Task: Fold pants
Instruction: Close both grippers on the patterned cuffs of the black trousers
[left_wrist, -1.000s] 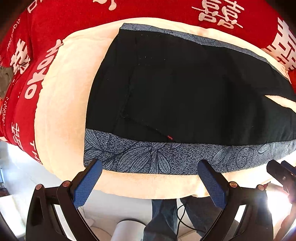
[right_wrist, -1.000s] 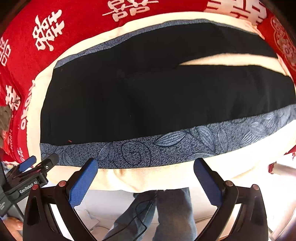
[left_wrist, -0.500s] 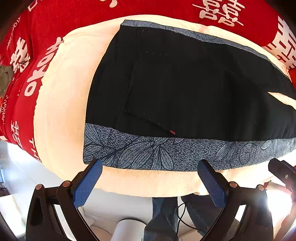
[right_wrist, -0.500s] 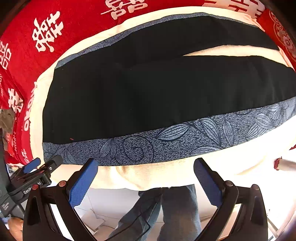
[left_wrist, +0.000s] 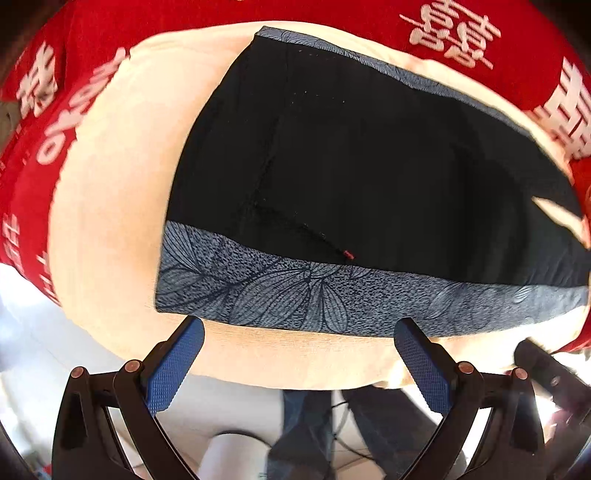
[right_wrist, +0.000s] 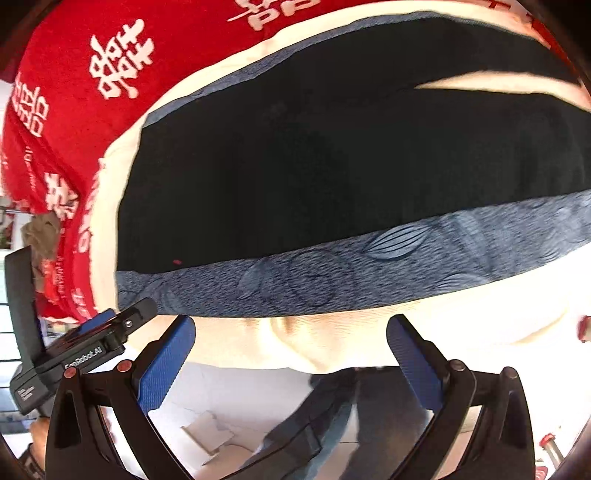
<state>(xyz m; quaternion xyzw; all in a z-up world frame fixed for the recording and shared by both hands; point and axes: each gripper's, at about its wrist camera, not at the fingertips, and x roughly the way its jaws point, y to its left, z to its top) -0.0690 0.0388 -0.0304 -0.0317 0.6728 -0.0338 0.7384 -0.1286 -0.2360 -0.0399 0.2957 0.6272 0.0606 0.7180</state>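
Red cloth: seen at the far left and along the top, printed with white characters, spread under everything else.
Cream cover: laid over the red cloth; its bare margin is shown around the garment.
Left gripper: held just off the near edge of the cream cover, with nothing gripped; the blue-padded fingers are spread wide.
Pants: laid flat on the cream cover, black, with a blue-grey leaf-print band along the near side seam and another along the far one; a small red tag is seen just above the near band.
Leg split: shown at the right, a cream wedge between the two legs.
Right gripper: held just short of the near band, with nothing gripped; its fingers are set wide apart.
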